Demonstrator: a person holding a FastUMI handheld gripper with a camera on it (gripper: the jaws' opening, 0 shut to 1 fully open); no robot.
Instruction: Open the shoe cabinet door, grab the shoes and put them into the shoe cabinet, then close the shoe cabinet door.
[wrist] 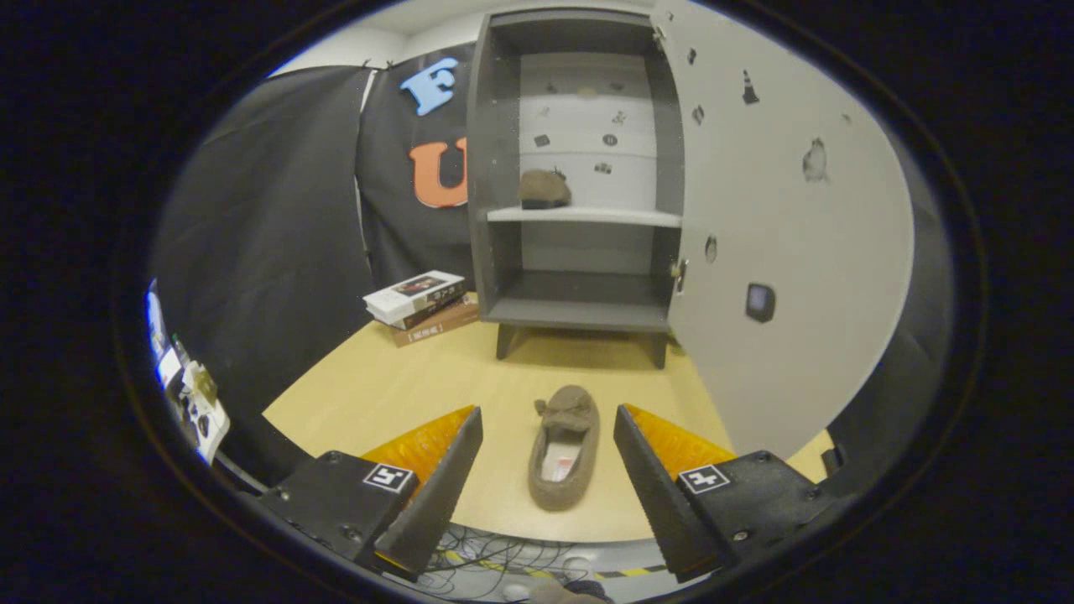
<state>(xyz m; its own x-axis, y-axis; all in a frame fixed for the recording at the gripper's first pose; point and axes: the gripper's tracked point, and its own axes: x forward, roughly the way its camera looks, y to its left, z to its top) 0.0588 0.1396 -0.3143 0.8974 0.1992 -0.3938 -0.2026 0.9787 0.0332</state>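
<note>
A brown slipper [565, 449] lies on the wooden table [403, 386], toe pointing toward the cabinet. It sits between my two fingers, which stand wide apart and touch nothing; the gripper [547, 419] is open. Beyond the slipper stands the grey shoe cabinet [579, 176] with its door [780, 243] swung open to the right. A second brown slipper [544, 189] rests on the cabinet's middle shelf [587, 216], at its left side. The bottom shelf holds nothing.
A stack of books [422, 306] lies on the table just left of the cabinet's foot. The open door reaches forward along the right side of the table. Cables [503, 554] hang below the table's near edge.
</note>
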